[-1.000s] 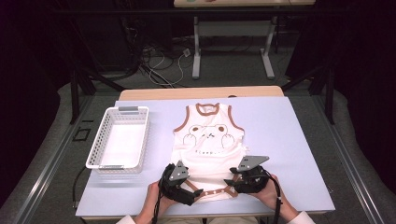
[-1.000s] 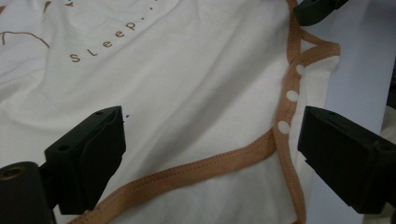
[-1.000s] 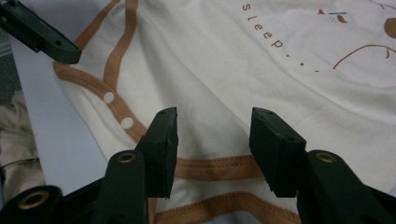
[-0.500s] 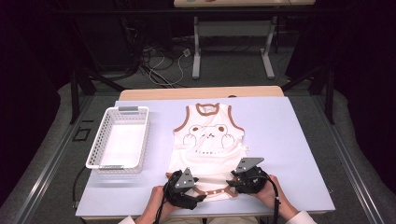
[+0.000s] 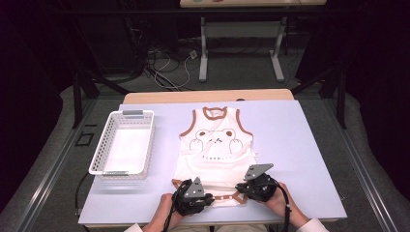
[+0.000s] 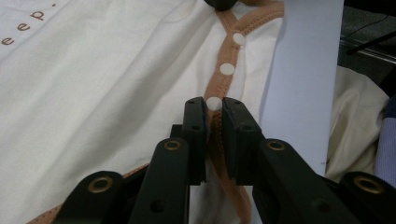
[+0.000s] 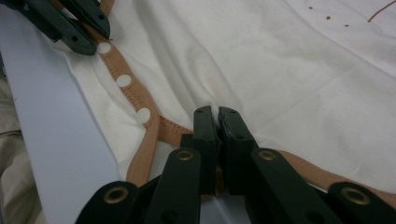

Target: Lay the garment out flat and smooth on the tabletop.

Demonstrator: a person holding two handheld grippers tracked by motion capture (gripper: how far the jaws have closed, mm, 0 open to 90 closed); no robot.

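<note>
Cream cotton with tan trim: you have one baby bodysuit [image 5: 216, 150] flat on the pale blue table [image 5: 300, 159], neck pointing away from you, snap hem toward you. Take it as your landmark.

Left of the bodysuit, well apart, stands one white mesh basket [image 5: 123, 145]; nothing lies between the two.

At the bodysuit's near hem, left corner, your left gripper [image 5: 193, 199] has just been closing, and in the left gripper view [image 6: 214, 109] its jaws are pinched on the tan binding strip [image 6: 219, 88], right at a snap. You can count three white snaps [image 6: 227, 69] along that strip, the nearest one sitting at the jaw tips.

At the near hem, right corner, your right gripper [image 5: 257, 186] has likewise just been closing; in the right gripper view [image 7: 215, 119] its jaws are pressed together over the fabric just above the tan binding, gathering a small fold. The same three snaps show there, with the left gripper's tips at the far one.

Behind the bodysuit, past the table's far edge, cables [image 5: 164, 65] lie on the floor.
</note>
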